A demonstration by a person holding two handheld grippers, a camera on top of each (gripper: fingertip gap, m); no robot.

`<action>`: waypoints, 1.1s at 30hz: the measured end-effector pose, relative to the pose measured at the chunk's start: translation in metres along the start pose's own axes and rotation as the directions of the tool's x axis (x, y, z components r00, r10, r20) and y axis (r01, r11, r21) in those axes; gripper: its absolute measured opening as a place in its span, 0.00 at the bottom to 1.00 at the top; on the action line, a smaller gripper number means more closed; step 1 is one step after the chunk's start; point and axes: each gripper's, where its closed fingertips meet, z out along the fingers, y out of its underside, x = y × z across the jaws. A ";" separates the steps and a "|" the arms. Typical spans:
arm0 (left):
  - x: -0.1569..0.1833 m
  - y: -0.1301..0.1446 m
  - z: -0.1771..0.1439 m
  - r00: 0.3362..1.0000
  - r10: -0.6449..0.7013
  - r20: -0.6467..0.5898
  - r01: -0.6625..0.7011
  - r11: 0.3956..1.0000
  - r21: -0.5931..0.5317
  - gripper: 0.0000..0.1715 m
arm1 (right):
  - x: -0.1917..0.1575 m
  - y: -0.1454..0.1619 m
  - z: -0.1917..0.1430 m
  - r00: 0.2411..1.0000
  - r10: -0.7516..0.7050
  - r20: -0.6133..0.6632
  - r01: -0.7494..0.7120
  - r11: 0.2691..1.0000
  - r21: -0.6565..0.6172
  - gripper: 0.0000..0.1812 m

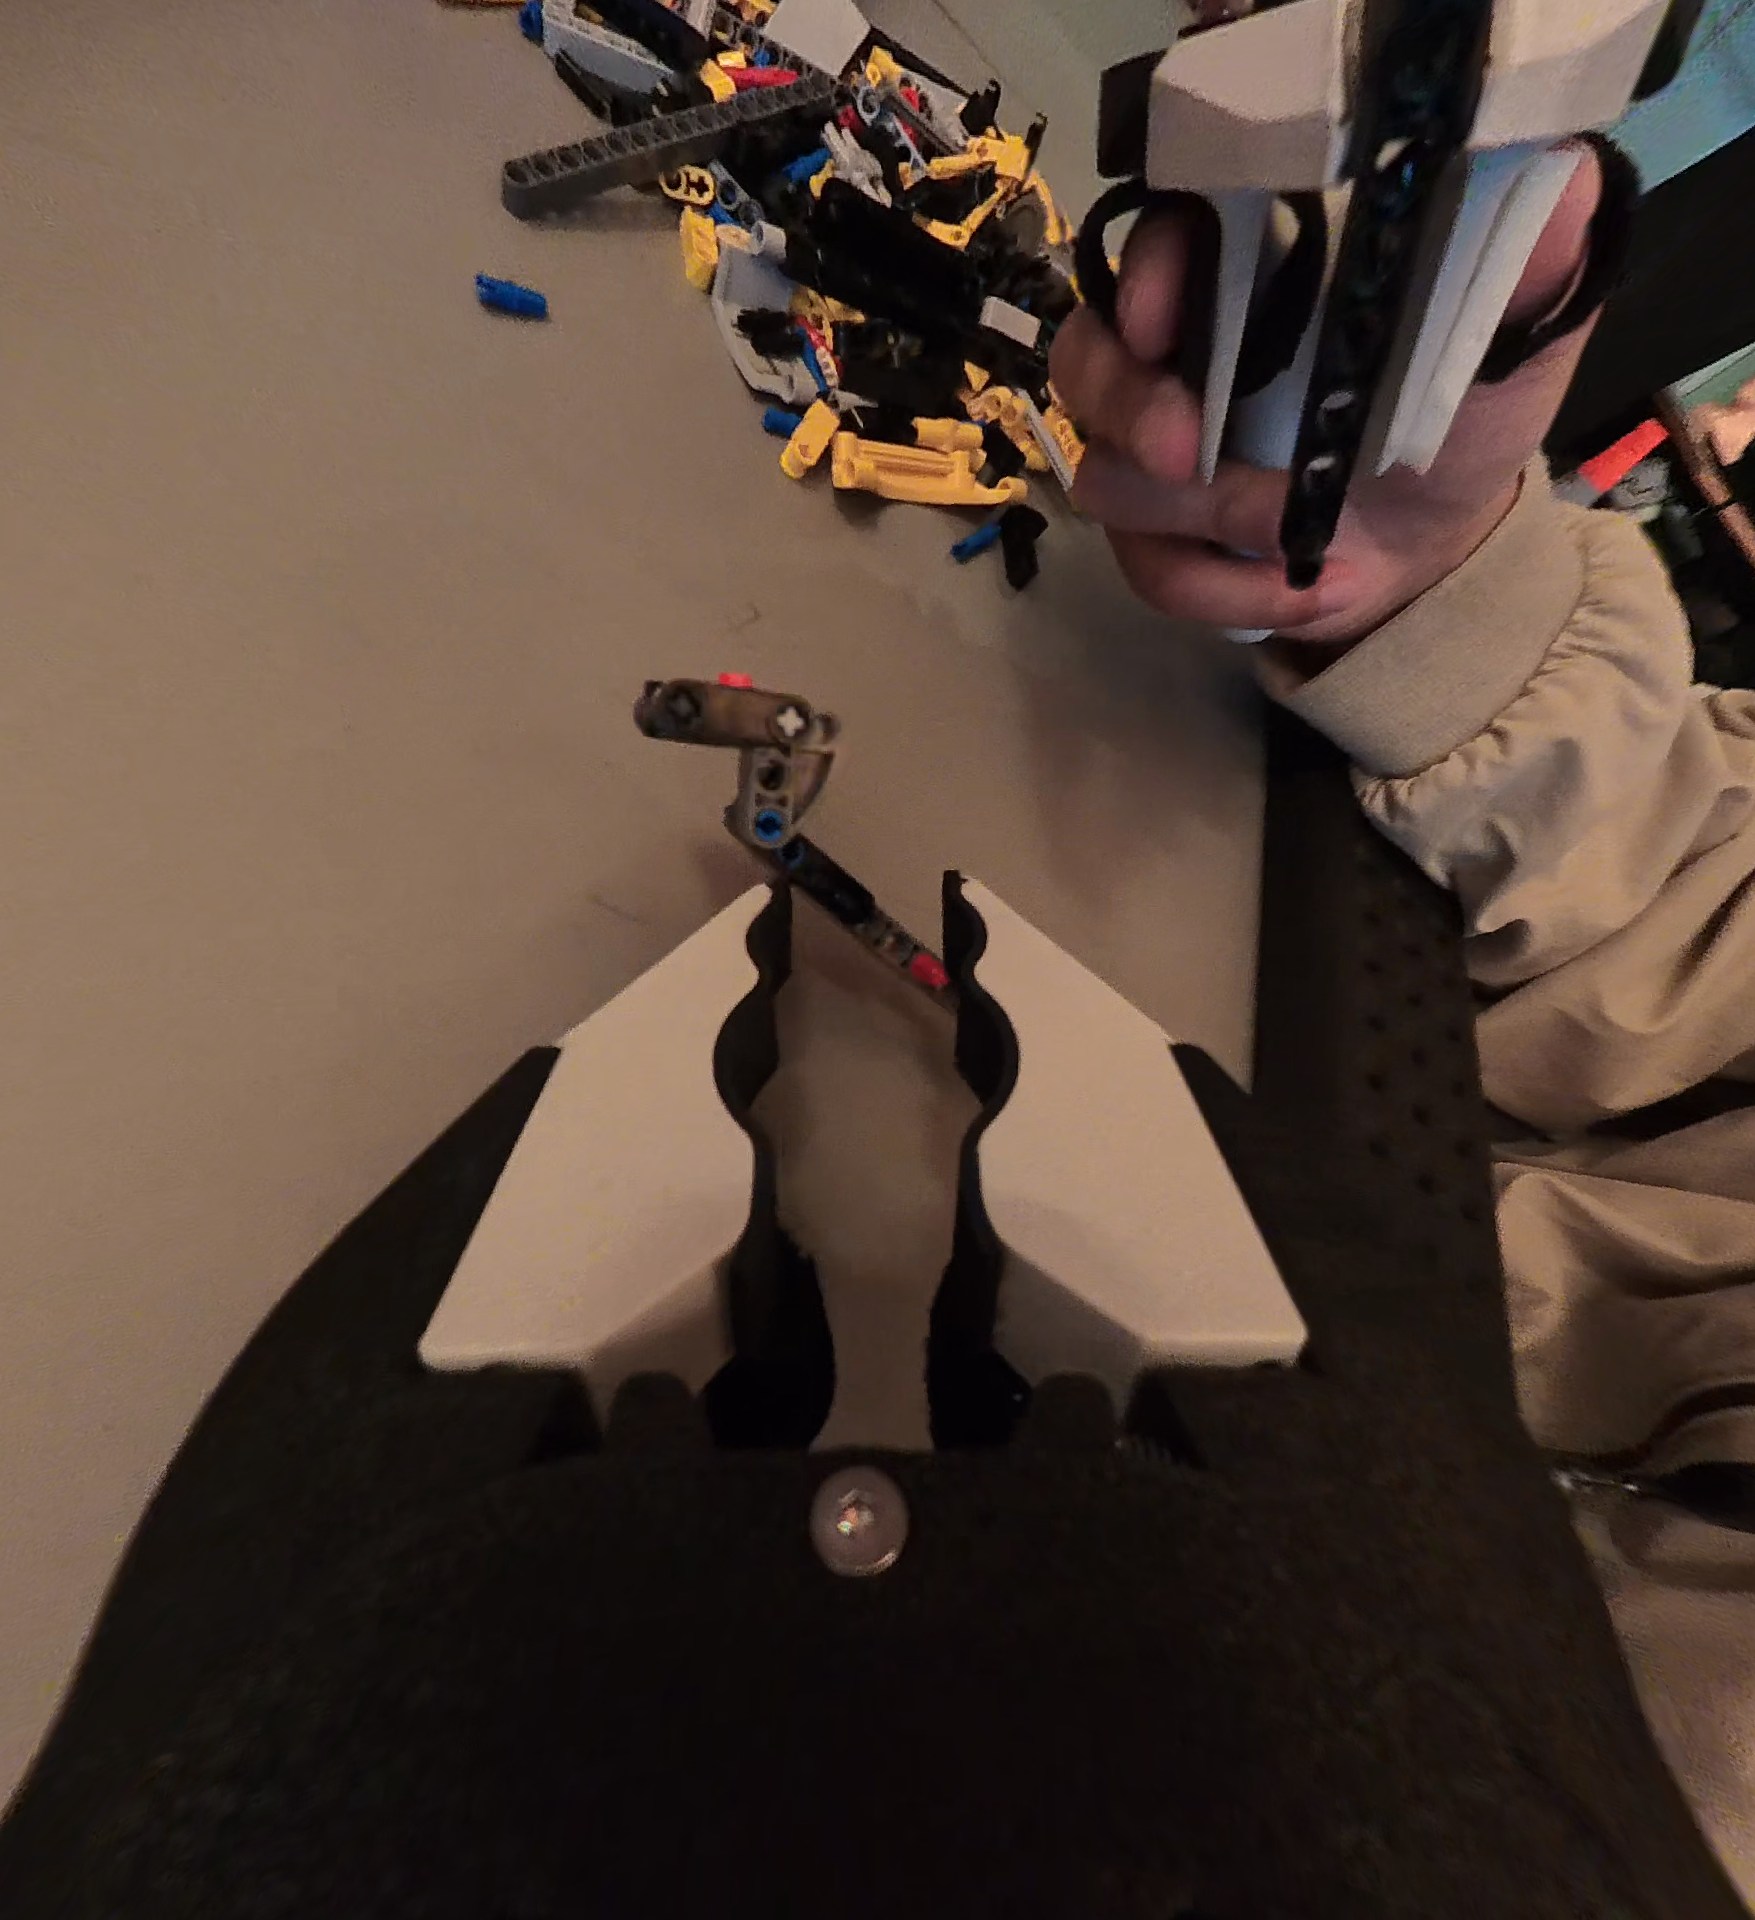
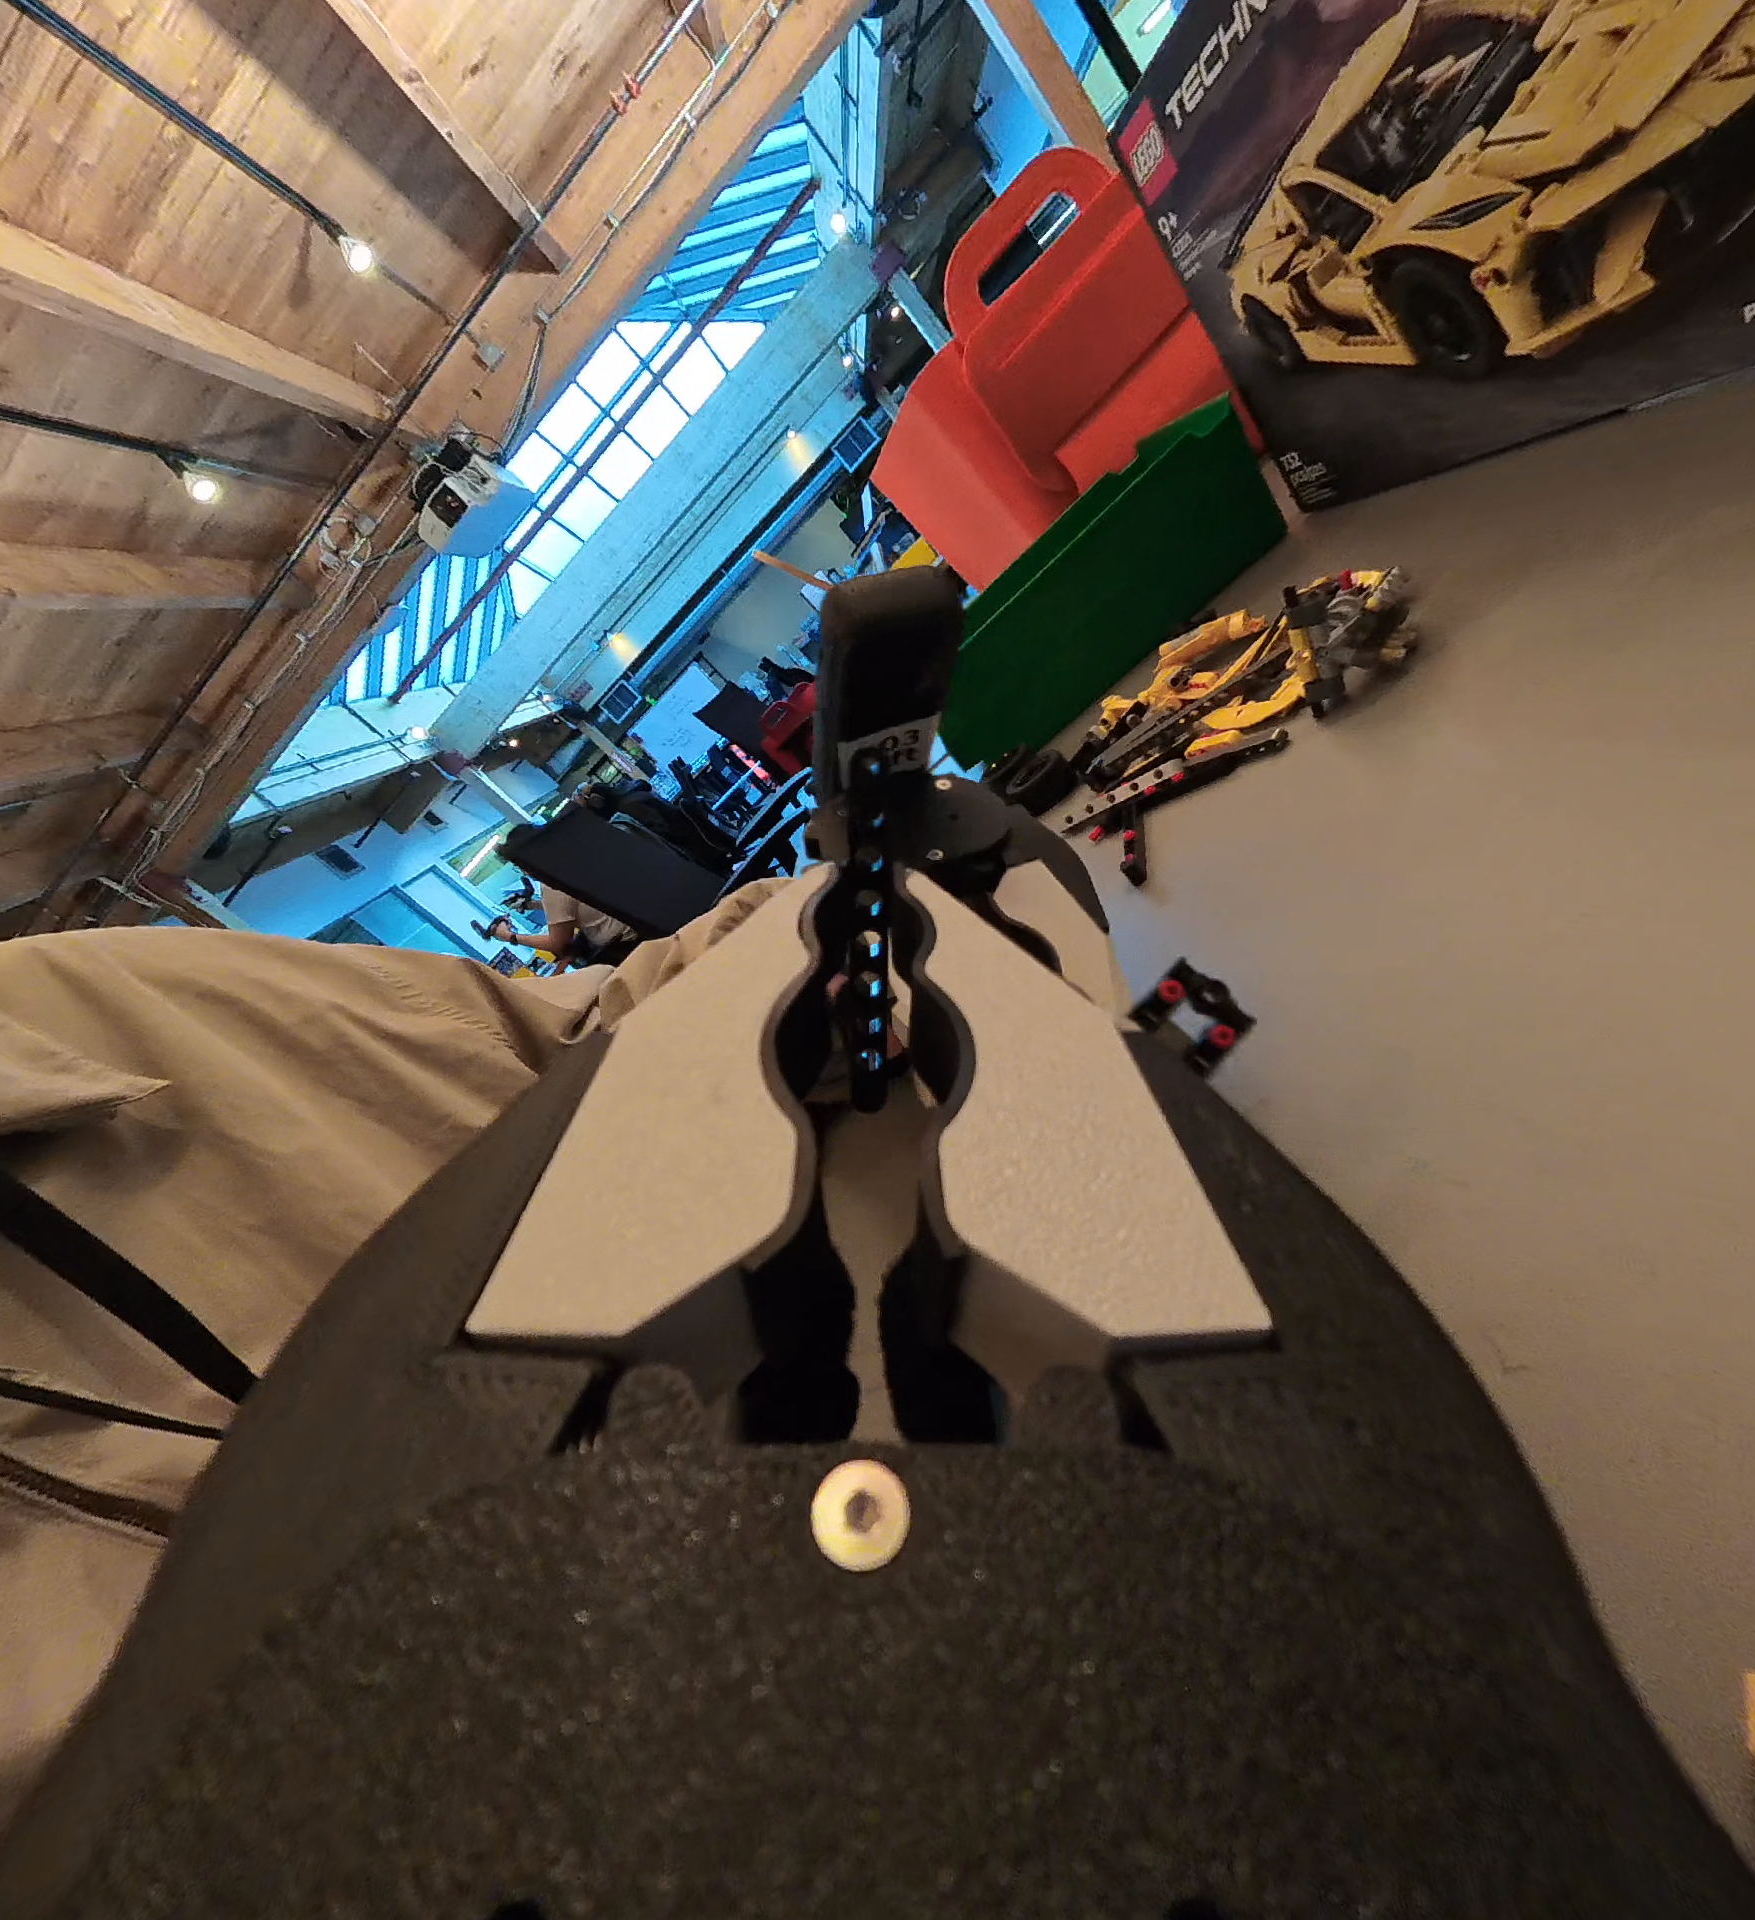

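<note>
The left gripper (image 1: 868, 904), jaws apart, seemingly pins a small jointed brick linkage (image 1: 764, 774) against one finger over the surface (image 1: 229, 623). The right gripper (image 2: 868, 914) clamps a black perforated beam (image 2: 868, 987) upright, clear of the loose brick pile (image 1: 852, 260).

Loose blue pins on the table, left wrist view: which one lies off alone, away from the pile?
The blue pin left of the brick pile, alone on bare table. The other blue pin lies at the pile's near edge, beside a black piece.
</note>
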 end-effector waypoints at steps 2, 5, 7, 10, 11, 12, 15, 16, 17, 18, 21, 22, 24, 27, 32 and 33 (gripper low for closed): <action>-0.004 -0.002 -0.002 0.998 0.043 0.046 -0.043 0.999 0.008 0.19 | 0.003 0.003 0.002 1.000 -0.015 -0.023 0.014 1.000 -0.019 0.03; -0.014 -0.008 -0.008 0.979 0.133 0.152 -0.137 0.990 0.015 0.22 | 0.005 0.008 0.006 0.999 -0.025 -0.039 0.023 0.999 -0.047 0.03; -0.012 -0.022 -0.016 0.958 0.207 0.199 -0.227 0.971 0.081 0.21 | 0.006 0.010 0.008 0.998 -0.032 -0.047 0.029 0.998 -0.055 0.03; 0.022 -0.048 -0.026 0.976 0.211 0.058 -0.218 0.939 0.266 0.21 | 0.017 0.010 0.013 0.973 -0.161 -0.163 0.152 0.986 -0.067 0.03; 0.032 -0.053 -0.028 0.979 0.202 0.009 -0.194 0.931 0.308 0.21 | 0.009 0.006 0.016 0.970 -0.203 -0.136 0.199 0.979 -0.040 0.03; 0.040 -0.056 -0.029 0.978 0.205 -0.033 -0.182 0.924 0.337 0.21 | -0.005 0.000 0.019 0.977 -0.200 -0.075 0.202 0.979 0.018 0.03; 0.061 -0.063 -0.032 0.963 0.227 -0.143 -0.152 0.900 0.410 0.21 | -0.012 -0.012 0.023 0.994 -0.111 -0.022 0.112 0.987 0.116 0.03; 0.064 -0.066 -0.033 0.962 0.219 -0.164 -0.131 0.895 0.426 0.21 | -0.007 -0.008 0.026 0.993 -0.113 -0.043 0.116 0.989 0.091 0.03; 0.064 -0.069 -0.034 0.964 0.206 -0.166 -0.116 0.892 0.437 0.18 | -0.005 -0.005 0.028 0.990 -0.128 -0.060 0.132 0.989 0.066 0.03; 0.062 -0.070 -0.035 0.967 0.197 -0.160 -0.107 0.890 0.444 0.10 | -0.007 -0.004 0.029 0.988 -0.143 -0.056 0.147 0.987 0.066 0.03; 0.064 -0.073 -0.043 0.959 0.177 -0.222 -0.057 0.886 0.461 0.04 | -0.014 -0.007 0.028 0.989 -0.143 -0.022 0.145 0.985 0.092 0.03; 0.064 -0.074 -0.048 0.955 0.166 -0.247 -0.035 0.888 0.459 0.04 | -0.016 -0.007 0.027 0.991 -0.130 0.002 0.130 0.987 0.090 0.03; 0.061 -0.083 -0.068 0.944 0.127 -0.305 0.043 0.869 0.493 0.04 | -0.019 -0.006 0.024 0.992 -0.123 0.034 0.120 0.989 0.085 0.03; 0.057 -0.085 -0.080 0.941 0.126 -0.314 0.055 0.858 0.510 0.04 | -0.019 0.007 0.031 0.983 -0.182 0.006 0.182 0.983 0.022 0.03; 0.057 -0.095 -0.085 0.951 0.133 -0.279 0.063 0.800 0.597 0.05 | -0.019 0.006 0.034 0.991 -0.136 0.017 0.135 0.990 0.037 0.03; 0.058 -0.094 -0.082 0.954 0.143 -0.264 0.045 0.801 0.597 0.09 | -0.017 0.003 0.031 0.991 -0.132 0.006 0.131 0.990 0.056 0.03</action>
